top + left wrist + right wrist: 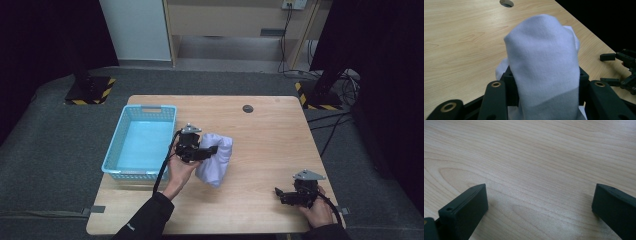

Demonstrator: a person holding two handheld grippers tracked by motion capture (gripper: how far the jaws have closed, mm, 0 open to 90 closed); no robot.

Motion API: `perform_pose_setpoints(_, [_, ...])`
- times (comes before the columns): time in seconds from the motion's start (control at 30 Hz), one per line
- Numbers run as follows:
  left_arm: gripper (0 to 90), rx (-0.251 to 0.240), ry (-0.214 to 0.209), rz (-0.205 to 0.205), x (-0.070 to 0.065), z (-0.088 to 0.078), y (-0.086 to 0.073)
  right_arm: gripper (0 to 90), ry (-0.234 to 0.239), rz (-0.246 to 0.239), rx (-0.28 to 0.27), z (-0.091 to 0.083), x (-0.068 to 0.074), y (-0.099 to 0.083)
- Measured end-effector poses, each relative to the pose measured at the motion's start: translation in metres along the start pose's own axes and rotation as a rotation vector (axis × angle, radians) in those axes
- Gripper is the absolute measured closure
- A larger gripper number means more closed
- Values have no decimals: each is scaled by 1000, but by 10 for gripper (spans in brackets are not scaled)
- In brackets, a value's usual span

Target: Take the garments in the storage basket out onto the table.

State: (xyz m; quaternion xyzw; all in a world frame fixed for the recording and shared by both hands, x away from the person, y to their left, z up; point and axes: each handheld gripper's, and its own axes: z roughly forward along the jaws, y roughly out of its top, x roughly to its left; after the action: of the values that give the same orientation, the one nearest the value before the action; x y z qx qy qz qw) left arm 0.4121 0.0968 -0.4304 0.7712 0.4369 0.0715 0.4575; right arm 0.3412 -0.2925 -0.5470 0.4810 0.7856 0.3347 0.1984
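A soft white cloth bundle (pixel 216 159) sits near the middle of the high view, a bit left of centre, over the light wooden table (pixel 265 145). It looks like a folded or rolled piece of knit fabric, maybe a sock or a small towel. It is plain white with no pattern. In the left gripper view the soft white cloth bundle (pixel 544 65) stands up tall in the middle of the frame. Its top is round and puffy. Fine thin ribs run through the fabric. The lower part looks greyer because it is in shadow. A small fold of cloth pokes out at its lower left side.

The left claw (pixel 212 150) is clenched on the cloth. Its black jaws press on the bundle from both sides, and the cloth bulges up between them. The person's left hand (pixel 180 167) holds this claw, with a dark sleeve at the bottom of the high view.

A light blue plastic basket (pixel 113 150) with holes in its walls stands just to the left of the bundle, at the left side of the table.

The right claw (pixel 278 192) is at the lower right of the high view, well apart from the cloth. In the right gripper view its jaws stand wide apart over the wood, released, with nothing between them.
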Motion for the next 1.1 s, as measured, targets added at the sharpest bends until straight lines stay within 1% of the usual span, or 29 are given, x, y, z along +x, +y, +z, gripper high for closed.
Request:
perform_pose_setpoints(0.27, [531,10,-5,-9,-1,12,0,7,0,0,0,0,0,0])
perform_pose_setpoints(0.57, [531,29,-3,0,-2,21,-1,7,0,0,0,0,0,0])
perform_pose_setpoints(0.77, [531,51,4,-1,-2,30,-5,7,0,0,0,0,0,0])
perform_pose_setpoints(0.83, [531,67,9,1,-2,36,-7,7,0,0,0,0,0,0])
perform_pose_setpoints(1.1, [529,92,16,4,-2,49,-12,7,1,0,0,0,0,0])
